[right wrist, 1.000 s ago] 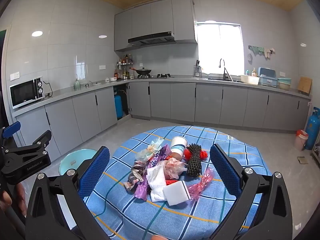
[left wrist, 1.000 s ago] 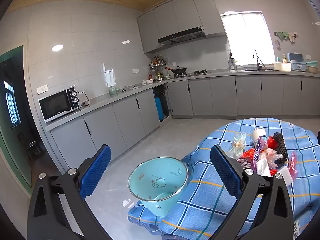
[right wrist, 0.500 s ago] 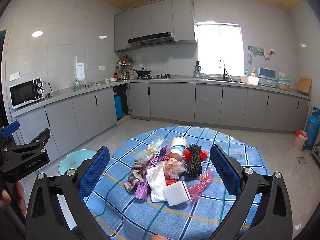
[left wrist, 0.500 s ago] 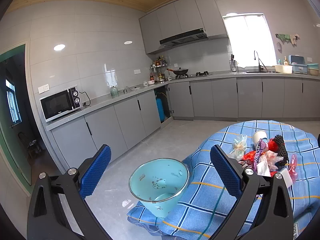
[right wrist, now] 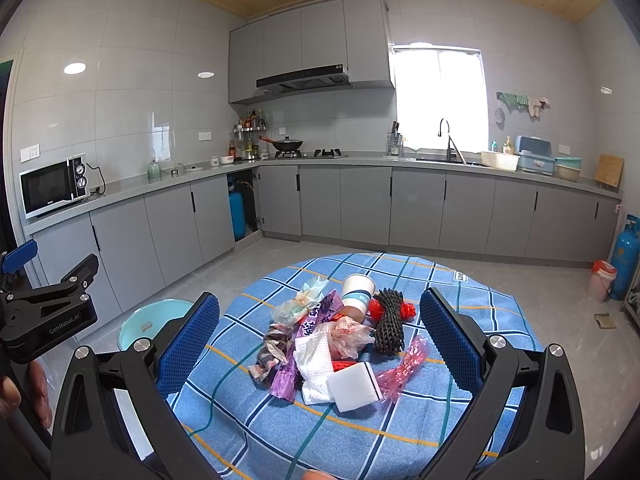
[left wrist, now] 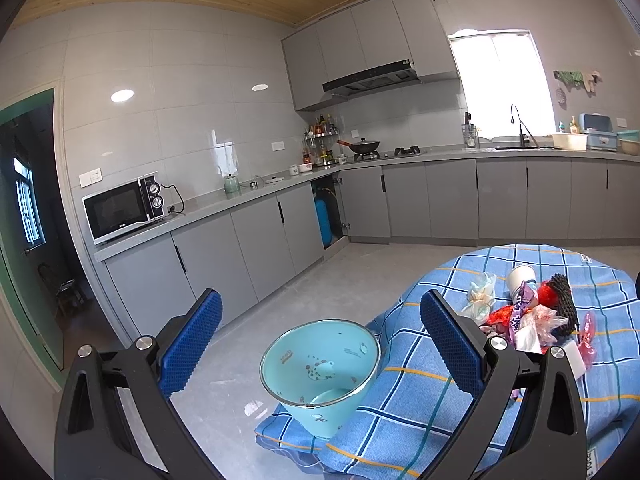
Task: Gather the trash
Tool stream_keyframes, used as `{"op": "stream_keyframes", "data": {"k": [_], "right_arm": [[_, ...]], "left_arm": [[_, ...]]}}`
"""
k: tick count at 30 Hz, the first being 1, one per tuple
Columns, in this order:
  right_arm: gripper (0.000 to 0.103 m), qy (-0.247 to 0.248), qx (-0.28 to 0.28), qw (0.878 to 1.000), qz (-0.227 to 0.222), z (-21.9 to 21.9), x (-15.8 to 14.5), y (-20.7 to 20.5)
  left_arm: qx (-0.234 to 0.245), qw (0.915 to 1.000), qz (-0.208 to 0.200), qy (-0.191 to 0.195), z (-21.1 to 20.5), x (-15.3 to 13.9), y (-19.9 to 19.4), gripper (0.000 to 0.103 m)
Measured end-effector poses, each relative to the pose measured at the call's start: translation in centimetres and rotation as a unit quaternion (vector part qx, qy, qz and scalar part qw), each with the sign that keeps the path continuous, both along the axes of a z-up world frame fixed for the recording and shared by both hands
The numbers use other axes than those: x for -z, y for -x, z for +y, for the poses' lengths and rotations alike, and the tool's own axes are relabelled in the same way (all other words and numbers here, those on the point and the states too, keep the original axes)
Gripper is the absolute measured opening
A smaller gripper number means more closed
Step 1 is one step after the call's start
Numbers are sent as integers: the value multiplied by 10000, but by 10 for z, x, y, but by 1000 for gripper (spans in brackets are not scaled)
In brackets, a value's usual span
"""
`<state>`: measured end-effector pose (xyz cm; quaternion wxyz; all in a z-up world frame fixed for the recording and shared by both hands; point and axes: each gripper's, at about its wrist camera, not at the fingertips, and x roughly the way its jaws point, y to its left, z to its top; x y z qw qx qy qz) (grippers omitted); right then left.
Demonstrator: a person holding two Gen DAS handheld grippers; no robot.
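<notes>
A heap of trash (right wrist: 336,340) lies in the middle of a round table with a blue checked cloth (right wrist: 460,412): a paper cup (right wrist: 357,294), black foam net (right wrist: 389,326), white tissue (right wrist: 316,364), white sponge block (right wrist: 354,386), purple wrapper (right wrist: 308,332) and pink plastic (right wrist: 402,368). A light blue bin (left wrist: 320,368) stands at the table's left edge, open top tilted toward me. My left gripper (left wrist: 320,340) is open and empty, above the bin. My right gripper (right wrist: 320,340) is open and empty, held above the heap. The heap also shows in the left wrist view (left wrist: 528,316).
Grey kitchen cabinets (right wrist: 360,204) run along the back and left walls, with a microwave (left wrist: 122,208), a wok (right wrist: 286,144) and a sink tap (right wrist: 448,140). A blue gas cylinder (right wrist: 624,256) and a small red-lined bin (right wrist: 600,280) stand at the far right. The floor is bare grey concrete.
The left wrist view has shifted slightly, so the left gripper has moved a little. The right gripper and the trash have not moved.
</notes>
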<state>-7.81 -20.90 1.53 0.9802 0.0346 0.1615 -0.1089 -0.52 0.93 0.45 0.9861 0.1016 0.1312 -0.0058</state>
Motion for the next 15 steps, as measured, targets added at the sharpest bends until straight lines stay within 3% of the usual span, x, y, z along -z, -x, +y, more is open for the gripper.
{"op": "stream_keyframes", "data": {"k": [15], "right_arm": [[99,8,-1,10000,-7,0,0,1]], "left_arm": [[-22,10000,-20,22,1,-2,0,98]]}}
